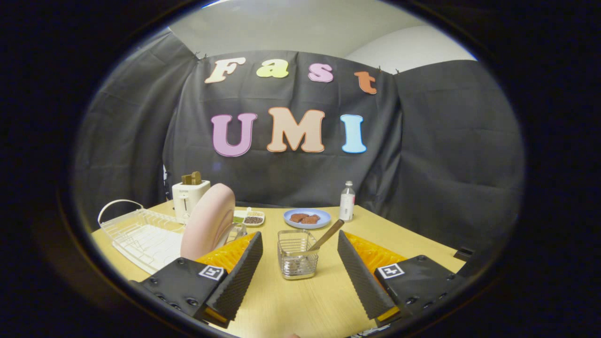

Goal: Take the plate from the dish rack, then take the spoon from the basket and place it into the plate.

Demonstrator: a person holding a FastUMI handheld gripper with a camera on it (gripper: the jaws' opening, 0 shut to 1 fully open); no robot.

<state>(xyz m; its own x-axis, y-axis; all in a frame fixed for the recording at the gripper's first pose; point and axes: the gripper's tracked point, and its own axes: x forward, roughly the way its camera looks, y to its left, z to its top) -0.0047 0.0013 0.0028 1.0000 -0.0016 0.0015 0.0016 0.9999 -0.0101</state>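
Plate (209,220) upright in dish rack (141,232) near table's left edge, stiff, slick, probably fragile: best pinched at rim, claw (298,274) spread wide, empty.

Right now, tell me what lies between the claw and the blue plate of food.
In the gripper view, the wire basket with the spoon stands between the open claw and the blue plate.

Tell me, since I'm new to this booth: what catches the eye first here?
The pink plate stands upright in the white dish rack, just beyond one of the open, empty fingers. Between the fingers and a little ahead sits a wire basket with a spoon leaning out. Farther back on the wooden table are a toaster and a blue plate of food.
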